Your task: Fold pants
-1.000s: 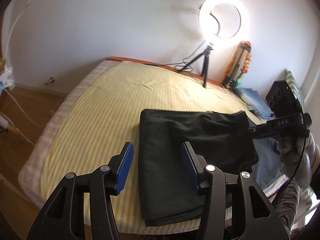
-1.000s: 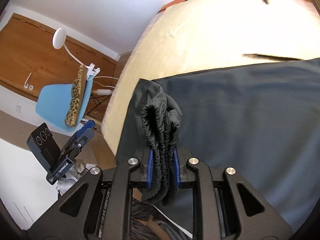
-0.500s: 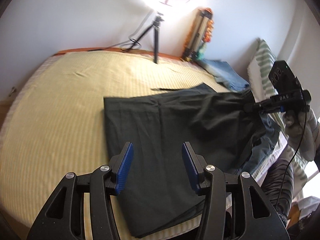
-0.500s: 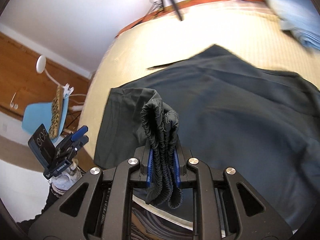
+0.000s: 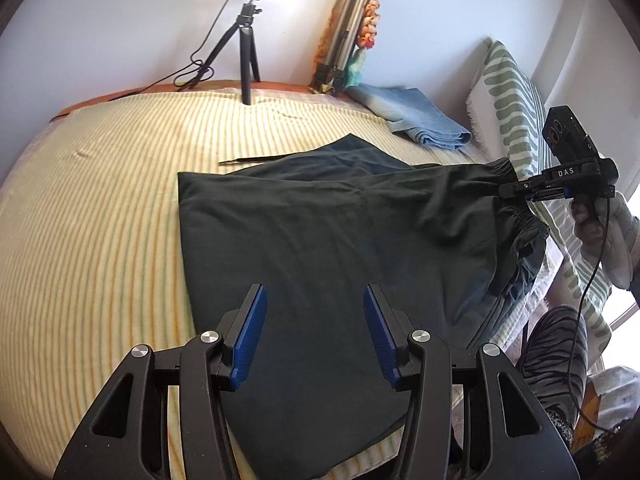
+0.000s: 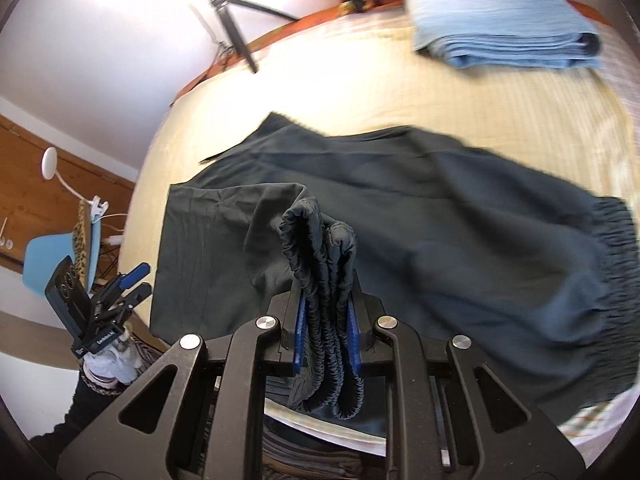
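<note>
A bed (image 5: pixel 92 208) covered in a yellow striped sheet fills most of the left wrist view, set against a white wall. At the far edge a small black tripod (image 5: pixel 246 60) with a lit ring light is seen, beside a folded silver tripod (image 5: pixel 340 40) leaned on the wall. Folded blue fabric (image 5: pixel 412 118) is laid far right on the sheet, and a green-and-white patterned pillow (image 5: pixel 508 96) is propped at the right. In the right wrist view a blue chair (image 6: pixel 48 256) and a white clip lamp (image 6: pixel 50 162) are seen at left by a wood-panelled wall. The dark pants (image 5: pixel 320 232) are spread across the middle of the bed, with the near end reaching the bed's near edge and the waistband end lifted off the sheet at the right. The left gripper (image 5: pixel 312 332) is held low over the near part of the pants, jaws wide apart, nothing between the blue pads. The right gripper (image 6: pixel 325 336) is clamped on the bunched elastic waistband (image 6: pixel 320 248), which is raised above the bed; in the left wrist view the same gripper (image 5: pixel 516 192) is seen at right, held level in a light-gloved hand (image 5: pixel 608 232). "DAS" is read on its side; lettering on the left gripper's body in the right wrist view is too small to be read surely.
</note>
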`<action>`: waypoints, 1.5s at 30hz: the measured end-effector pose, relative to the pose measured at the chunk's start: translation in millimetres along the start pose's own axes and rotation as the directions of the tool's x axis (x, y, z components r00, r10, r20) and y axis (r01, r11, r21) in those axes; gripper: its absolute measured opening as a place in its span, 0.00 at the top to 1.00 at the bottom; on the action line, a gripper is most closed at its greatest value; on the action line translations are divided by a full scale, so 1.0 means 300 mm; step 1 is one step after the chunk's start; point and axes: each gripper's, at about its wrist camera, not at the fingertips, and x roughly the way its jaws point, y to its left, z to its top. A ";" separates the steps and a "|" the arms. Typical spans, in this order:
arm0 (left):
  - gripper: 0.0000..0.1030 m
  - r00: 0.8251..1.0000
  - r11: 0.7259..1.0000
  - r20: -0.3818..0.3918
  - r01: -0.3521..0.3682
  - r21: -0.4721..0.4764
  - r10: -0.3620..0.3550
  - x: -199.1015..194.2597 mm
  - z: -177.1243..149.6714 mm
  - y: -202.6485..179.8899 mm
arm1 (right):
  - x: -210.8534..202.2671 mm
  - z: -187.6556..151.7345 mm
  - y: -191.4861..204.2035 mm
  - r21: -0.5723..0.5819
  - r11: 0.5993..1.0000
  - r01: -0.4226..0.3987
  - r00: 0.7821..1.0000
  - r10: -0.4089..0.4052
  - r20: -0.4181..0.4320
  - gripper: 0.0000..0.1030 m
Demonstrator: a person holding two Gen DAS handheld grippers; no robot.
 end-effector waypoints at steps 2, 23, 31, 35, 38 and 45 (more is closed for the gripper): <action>0.53 1.000 1.000 -0.007 0.008 0.004 -0.008 0.016 0.004 -0.014 | -0.035 0.004 -0.045 0.015 1.000 0.014 1.000 -0.014 0.007 0.82; 0.52 0.998 1.000 -0.066 0.010 -0.005 -0.011 0.061 -0.029 -0.063 | -0.080 0.058 -0.371 0.036 0.975 0.218 0.976 -0.217 -0.030 0.83; 0.46 0.995 0.980 -0.104 -0.025 -0.198 0.004 0.072 -0.075 0.019 | -0.067 0.043 -0.366 -0.022 0.953 0.303 0.953 -0.303 -0.006 0.83; 0.45 0.993 0.978 -0.115 -0.027 -0.208 0.003 0.074 -0.104 0.015 | -0.090 0.038 -0.319 -0.058 0.926 0.374 0.928 -0.373 0.021 0.70; 0.45 0.993 0.979 -0.116 -0.026 -0.201 0.003 0.070 -0.110 0.005 | -0.143 0.028 -0.278 -0.061 0.909 0.412 0.910 -0.407 0.080 0.55; 0.45 0.993 0.982 -0.116 -0.023 -0.187 0.001 0.078 -0.121 -0.022 | -0.279 -0.090 -0.229 0.013 0.939 0.342 0.924 -0.339 0.179 0.55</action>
